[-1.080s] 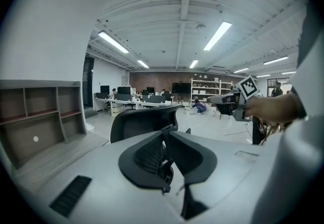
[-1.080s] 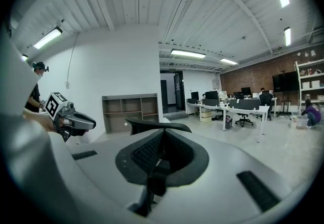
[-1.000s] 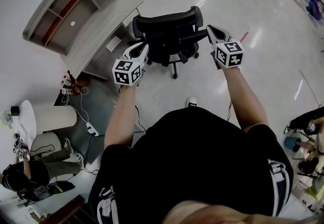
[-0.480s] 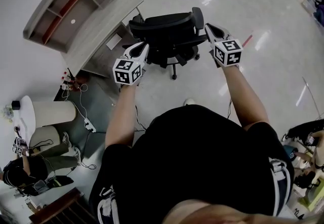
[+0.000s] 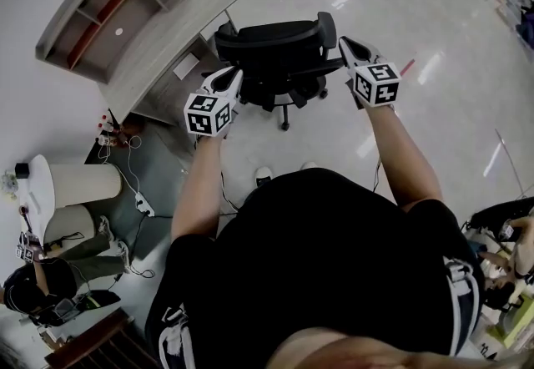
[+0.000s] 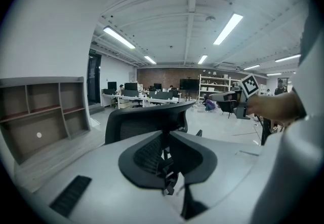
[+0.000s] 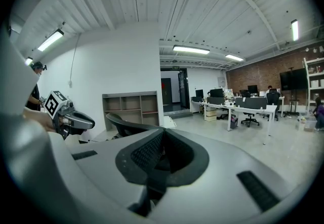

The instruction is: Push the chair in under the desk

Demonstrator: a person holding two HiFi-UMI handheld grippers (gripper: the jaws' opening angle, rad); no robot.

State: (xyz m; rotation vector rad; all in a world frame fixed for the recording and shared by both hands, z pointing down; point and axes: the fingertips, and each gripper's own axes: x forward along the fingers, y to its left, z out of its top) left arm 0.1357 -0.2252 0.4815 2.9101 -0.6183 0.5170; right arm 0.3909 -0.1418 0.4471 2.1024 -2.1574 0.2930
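A black office chair (image 5: 279,54) stands on the floor with its backrest toward me, next to the light wooden desk (image 5: 167,46) at upper left. My left gripper (image 5: 234,79) is shut and empty beside the backrest's left end. At the backrest's right end, my right gripper (image 5: 345,46) is also shut and empty. Whether either tip touches the chair I cannot tell. In the left gripper view the closed left gripper (image 6: 164,159) points at the chair back (image 6: 147,119). In the right gripper view the closed right gripper (image 7: 162,159) has the chair back (image 7: 126,126) just beyond it.
A shelf unit (image 5: 108,4) sits on the desk. Cables and a power strip (image 5: 140,207) lie on the floor at left, near a white cylinder (image 5: 83,185). A person sits at lower left (image 5: 37,292). Office desks (image 7: 238,109) stand far off.
The chair has edged slightly toward the desk with both grippers following it. The person's foot has stepped forward. Both grippers stay shut.
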